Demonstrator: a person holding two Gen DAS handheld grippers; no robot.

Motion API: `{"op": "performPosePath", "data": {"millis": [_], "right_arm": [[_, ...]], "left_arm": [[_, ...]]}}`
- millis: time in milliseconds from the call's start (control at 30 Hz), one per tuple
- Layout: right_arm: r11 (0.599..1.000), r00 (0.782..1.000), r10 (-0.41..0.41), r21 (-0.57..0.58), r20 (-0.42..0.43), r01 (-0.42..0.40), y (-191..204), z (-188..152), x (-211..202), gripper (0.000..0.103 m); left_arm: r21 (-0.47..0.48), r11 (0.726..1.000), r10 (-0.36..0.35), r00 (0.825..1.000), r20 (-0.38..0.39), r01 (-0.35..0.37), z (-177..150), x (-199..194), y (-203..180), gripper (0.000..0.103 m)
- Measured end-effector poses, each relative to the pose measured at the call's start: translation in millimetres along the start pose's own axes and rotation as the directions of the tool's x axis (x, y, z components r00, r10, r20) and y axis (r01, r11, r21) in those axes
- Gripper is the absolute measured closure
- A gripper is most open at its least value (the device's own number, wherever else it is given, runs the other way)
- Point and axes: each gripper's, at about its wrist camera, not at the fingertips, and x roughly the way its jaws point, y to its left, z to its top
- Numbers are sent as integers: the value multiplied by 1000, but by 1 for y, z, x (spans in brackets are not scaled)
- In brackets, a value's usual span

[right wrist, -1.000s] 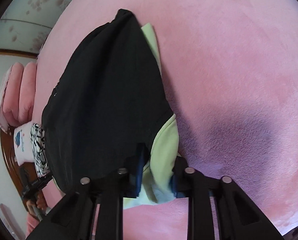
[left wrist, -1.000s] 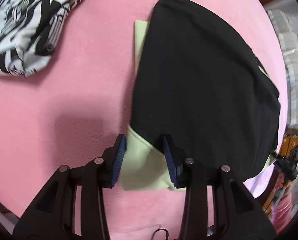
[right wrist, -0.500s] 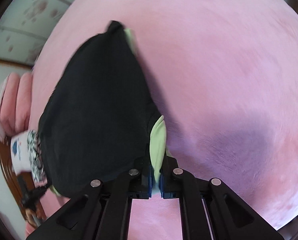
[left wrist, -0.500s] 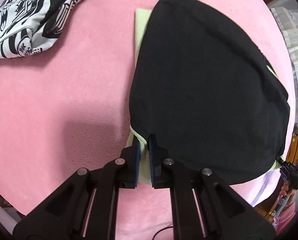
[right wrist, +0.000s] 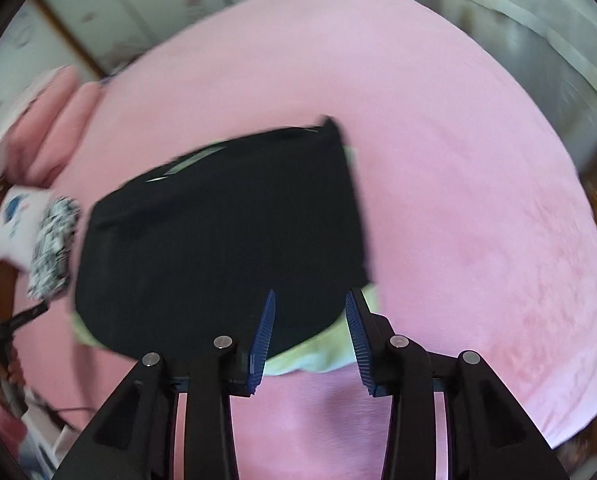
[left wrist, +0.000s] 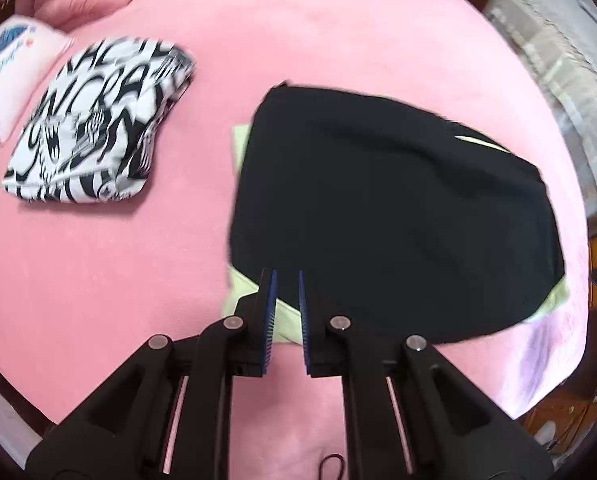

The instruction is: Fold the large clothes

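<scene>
A folded black garment point(left wrist: 398, 216) with pale green trim lies flat on the pink bed point(left wrist: 98, 272). It also shows in the right wrist view point(right wrist: 226, 240). My left gripper point(left wrist: 285, 280) hovers over the garment's near left corner, jaws a small way apart and empty. My right gripper point(right wrist: 310, 300) is open and empty above the near right corner, where the green trim point(right wrist: 318, 356) sticks out. Both views are blurred by motion.
A folded black-and-white patterned garment point(left wrist: 94, 136) lies at the left on the bed, with a white pillow point(left wrist: 14, 68) and pink pillows point(right wrist: 54, 128) behind it. Wooden furniture and shelving point(left wrist: 570, 68) stand past the bed's right edge.
Both grippers closed on the garment's near corners half a second ago; now both have let go, opened and lifted back from the folded garment.
</scene>
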Motion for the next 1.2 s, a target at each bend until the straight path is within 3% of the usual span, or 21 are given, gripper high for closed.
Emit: {"op": "performPosePath", "data": {"millis": [67, 100, 167, 267, 333, 467, 567, 700, 1000, 1200], "right_arm": [[999, 1000, 30, -24, 1, -30, 21, -5, 3, 65], [998, 999, 51, -39, 0, -51, 32, -8, 7, 66], [992, 993, 117, -50, 2, -117, 52, -20, 18, 67], [977, 976, 211, -18, -52, -213, 81, -32, 50, 80], [955, 950, 295, 5, -102, -296, 102, -36, 75, 91], [941, 933, 332, -22, -139, -338, 126, -40, 108, 92], [929, 922, 360, -42, -140, -369, 134, -36, 125, 92], [934, 931, 345, -49, -122, -353, 133, -22, 148, 97], [928, 929, 368, -49, -45, -370, 118, 45, 186, 98], [946, 948, 318, -73, 1, -317, 111, 91, 211, 98]], "left_arm": [[29, 999, -16, 1000, 4, 16, -8, -10, -17, 96], [39, 999, -31, 1000, -1, 31, 16, -10, -30, 96], [65, 993, -97, 995, -26, 99, 11, -8, -55, 96], [131, 970, -200, 978, -66, 207, 3, -2, -97, 96], [193, 954, -218, 973, -80, 229, -1, 11, -126, 96], [190, 931, -287, 947, -145, 311, 4, 44, -159, 96], [188, 934, -277, 949, -153, 303, 11, 66, -170, 96], [147, 933, -312, 941, -131, 330, 33, 96, -176, 96], [136, 967, -213, 976, -47, 217, 89, 143, -184, 96], [27, 973, -230, 973, -4, 230, 133, 174, -173, 96]]}}
